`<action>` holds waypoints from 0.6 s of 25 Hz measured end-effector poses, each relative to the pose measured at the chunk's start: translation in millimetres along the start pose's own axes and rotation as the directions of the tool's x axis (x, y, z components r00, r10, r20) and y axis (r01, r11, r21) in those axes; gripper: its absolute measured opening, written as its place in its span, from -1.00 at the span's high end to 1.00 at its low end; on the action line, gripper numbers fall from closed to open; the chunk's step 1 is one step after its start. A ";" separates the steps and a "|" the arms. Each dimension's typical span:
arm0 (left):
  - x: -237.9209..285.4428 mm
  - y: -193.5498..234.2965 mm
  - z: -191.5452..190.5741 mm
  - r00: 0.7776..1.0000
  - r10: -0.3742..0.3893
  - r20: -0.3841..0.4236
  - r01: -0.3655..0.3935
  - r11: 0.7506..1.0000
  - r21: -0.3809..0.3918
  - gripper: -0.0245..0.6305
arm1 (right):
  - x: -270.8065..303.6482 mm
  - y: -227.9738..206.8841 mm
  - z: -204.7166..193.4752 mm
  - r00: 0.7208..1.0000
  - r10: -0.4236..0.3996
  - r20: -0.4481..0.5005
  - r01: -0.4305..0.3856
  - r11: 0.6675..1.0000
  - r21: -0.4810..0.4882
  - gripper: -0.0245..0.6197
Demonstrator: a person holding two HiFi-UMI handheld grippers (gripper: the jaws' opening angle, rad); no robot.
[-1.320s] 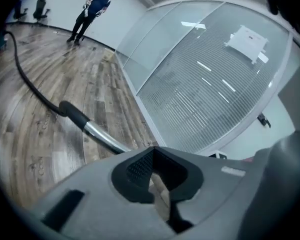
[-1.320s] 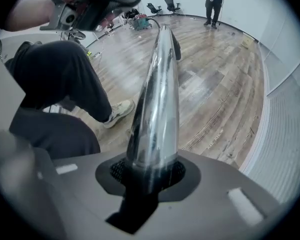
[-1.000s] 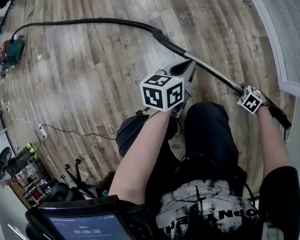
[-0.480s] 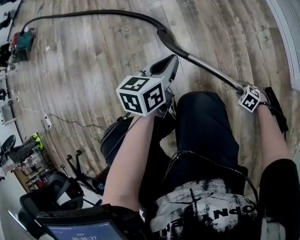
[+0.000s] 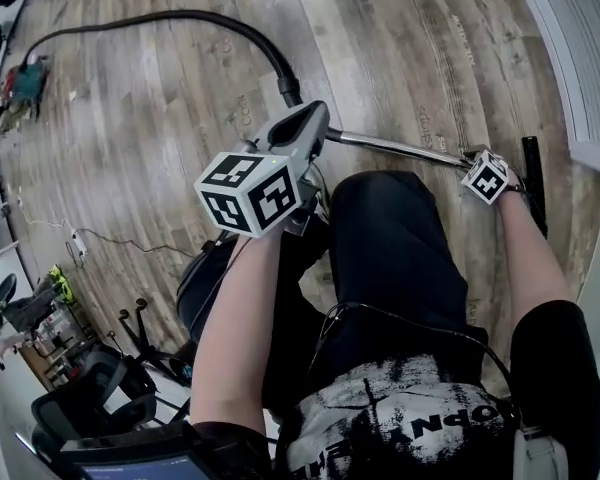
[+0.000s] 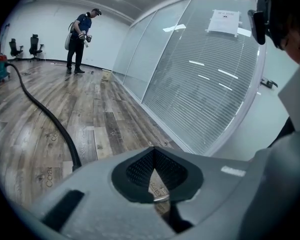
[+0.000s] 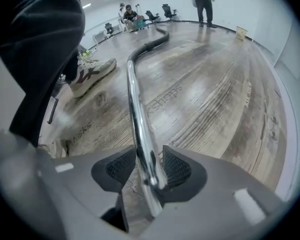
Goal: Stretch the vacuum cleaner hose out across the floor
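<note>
Down at floor level, jaws of my R gripper (image 7: 142,166) have just been opening w/ the chrome wand (image 7: 134,104) loose btwn them; hose (image 5: 180,14) runs on ahead. L gripper (image 6: 152,171) shut, empty.

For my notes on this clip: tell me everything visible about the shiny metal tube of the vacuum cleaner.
The metal tube is a slim, chrome-bright, straight pipe, curving at its far end into the black hose. It runs low over the wooden floor. Its near part stands between the jaws of the right tongs, which have just been opening; a gap shows beside it.
</note>
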State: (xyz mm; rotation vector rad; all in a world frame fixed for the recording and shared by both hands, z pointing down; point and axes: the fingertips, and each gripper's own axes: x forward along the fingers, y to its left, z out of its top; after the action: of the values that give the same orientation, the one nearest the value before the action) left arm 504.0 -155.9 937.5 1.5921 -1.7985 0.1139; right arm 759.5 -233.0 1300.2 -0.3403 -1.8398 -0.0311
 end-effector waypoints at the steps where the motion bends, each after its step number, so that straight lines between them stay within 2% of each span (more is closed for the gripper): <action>1: 0.8 -1.2 -0.2 1.000 -0.002 0.002 0.002 1.000 -0.001 0.93 | -3.6 -0.6 -5.8 1.000 0.003 0.000 -0.003 1.000 0.021 0.39; 5: 7.0 -4.7 -1.4 1.000 -0.005 -0.003 0.005 1.000 0.007 0.93 | -11.7 -0.8 -30.2 1.000 -0.003 -0.015 0.004 0.998 0.065 0.43; 10: 10.0 -3.3 -4.3 1.000 -0.009 -0.015 0.009 1.000 0.013 0.93 | -14.1 11.1 -19.6 1.000 -0.003 0.010 0.002 0.998 0.069 0.45; 15: 12.6 -3.6 -3.2 1.000 -0.018 -0.019 0.018 1.000 0.017 0.93 | -11.2 11.7 -15.4 1.000 -0.013 -0.006 0.013 0.998 0.062 0.48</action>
State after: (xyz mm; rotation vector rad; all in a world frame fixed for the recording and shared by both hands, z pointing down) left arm 508.9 -165.6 945.5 1.6135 -1.7726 0.1356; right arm 779.7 -227.2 1292.4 -0.2845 -1.8335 0.0165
